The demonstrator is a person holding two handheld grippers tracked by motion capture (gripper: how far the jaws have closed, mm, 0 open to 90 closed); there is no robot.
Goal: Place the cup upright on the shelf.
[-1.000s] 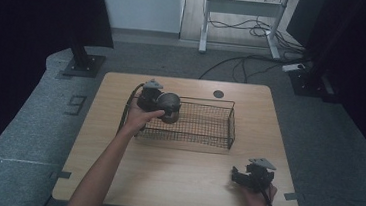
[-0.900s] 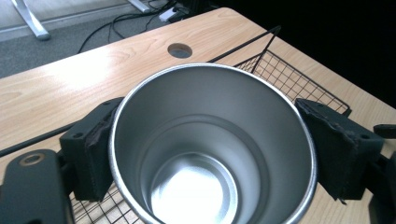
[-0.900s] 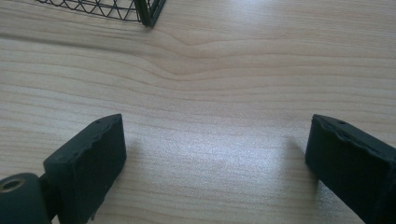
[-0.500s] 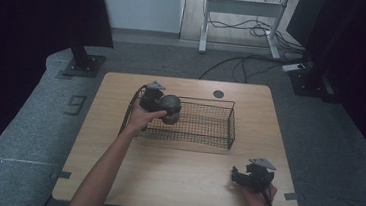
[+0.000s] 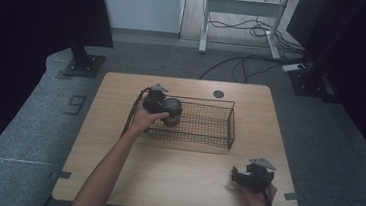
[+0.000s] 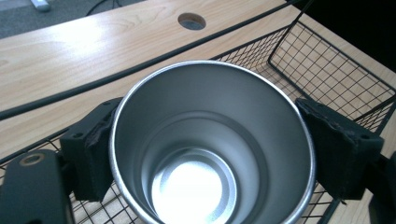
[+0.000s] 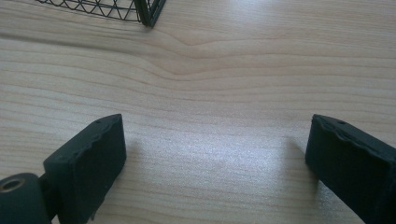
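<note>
We see the wire basket [image 5: 204, 123] walling off the middle of the table [image 5: 179, 183]; its left end is taken up by the metal cup [image 5: 172, 111]. Bare wood lies open across the lower frame and along the basket's right side.

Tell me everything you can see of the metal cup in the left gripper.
The metal cup is a round, open-topped tumbler of brushed, steel-looking metal, empty, with a thin rolled rim and a stepped inner wall down to a bright flat bottom. The left gripper is shut on it, one black pad pressing each side just below the rim. It hangs mouth toward the camera over the left end of the black wire basket; whether its base touches the mesh is hidden.
</note>
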